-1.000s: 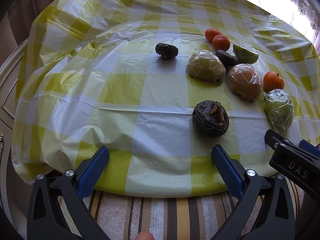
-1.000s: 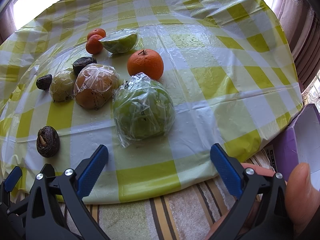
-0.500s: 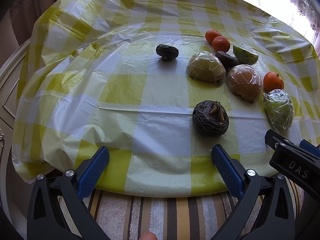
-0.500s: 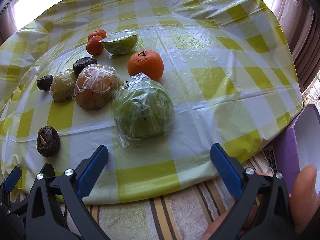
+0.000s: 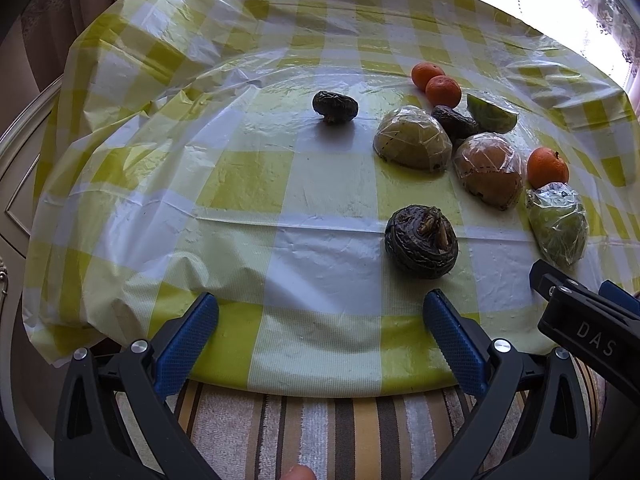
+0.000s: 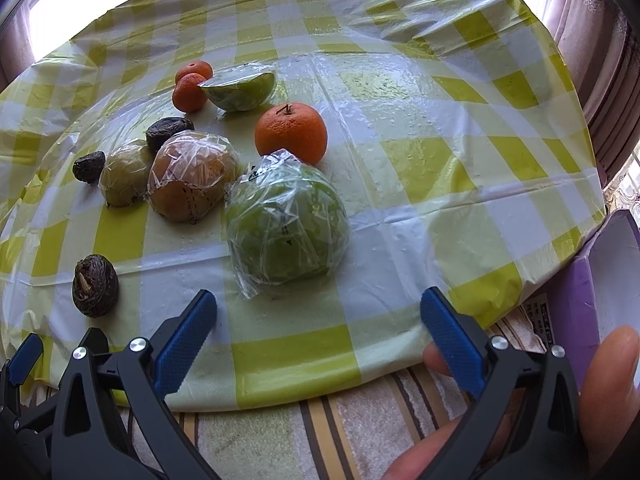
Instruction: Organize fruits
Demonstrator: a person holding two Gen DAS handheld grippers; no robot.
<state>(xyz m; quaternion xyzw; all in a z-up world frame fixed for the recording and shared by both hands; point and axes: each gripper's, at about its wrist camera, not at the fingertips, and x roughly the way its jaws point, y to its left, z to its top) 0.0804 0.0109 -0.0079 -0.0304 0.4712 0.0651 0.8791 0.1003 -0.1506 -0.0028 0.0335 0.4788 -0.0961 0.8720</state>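
Fruits lie on a yellow-and-white checked tablecloth [image 5: 240, 176]. In the left wrist view my left gripper [image 5: 320, 312] is open at the near table edge, with a dark wrinkled fruit [image 5: 421, 242] just beyond its right finger. Farther off sit a small dark fruit [image 5: 335, 107], a wrapped green half [image 5: 412, 143], a wrapped brown fruit [image 5: 488, 169] and two mandarins [image 5: 436, 84]. In the right wrist view my right gripper [image 6: 318, 312] is open, empty, right before a plastic-wrapped green fruit [image 6: 286, 222]. An orange [image 6: 291, 132] sits behind it.
A wrapped green wedge [image 6: 240, 90] lies at the back beside the mandarins [image 6: 191, 86]. A purple box [image 6: 600, 280] stands off the table's right edge. A striped cushion [image 5: 320, 432] runs under the near edge. A person's fingers [image 6: 612, 376] hold the right gripper.
Both grippers have stayed nearly still; the left view has tilted slightly. No fruit has moved.
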